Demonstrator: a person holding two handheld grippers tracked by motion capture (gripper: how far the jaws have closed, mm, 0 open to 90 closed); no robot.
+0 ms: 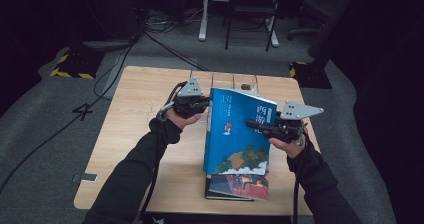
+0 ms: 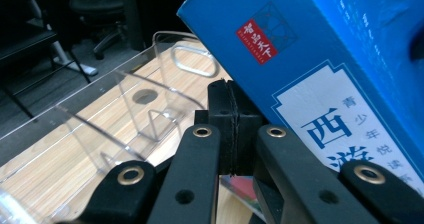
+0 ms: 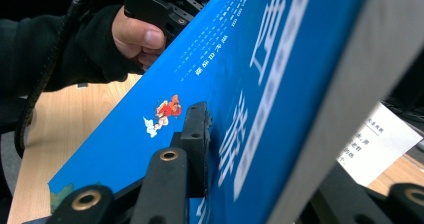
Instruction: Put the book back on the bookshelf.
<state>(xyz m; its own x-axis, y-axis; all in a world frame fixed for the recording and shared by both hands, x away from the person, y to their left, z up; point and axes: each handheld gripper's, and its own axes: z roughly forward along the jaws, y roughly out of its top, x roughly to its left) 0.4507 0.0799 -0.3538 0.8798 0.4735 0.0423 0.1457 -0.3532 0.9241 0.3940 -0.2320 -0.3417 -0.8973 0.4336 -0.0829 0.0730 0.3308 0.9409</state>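
Note:
A blue book (image 1: 239, 134) with white characters on its cover stands tilted above the table, held up between both hands. My right gripper (image 1: 257, 125) is shut on its right edge. In the right gripper view one black pad (image 3: 196, 134) presses on the cover of the blue book (image 3: 210, 84) and the other jaw lies behind the grey page edge. My left gripper (image 1: 204, 104) sits at the book's upper left edge. In the left gripper view its pads (image 2: 222, 129) are pressed flat together beside the corner of the blue book (image 2: 320, 64), with nothing visible between them.
A second book (image 1: 239, 186) with a dark, reddish cover lies flat near the front edge of the wooden table (image 1: 135, 134), under the raised one. A clear acrylic divider rack (image 2: 125, 104) stands at the table's far side (image 1: 235, 80). Chairs and cables are on the floor beyond.

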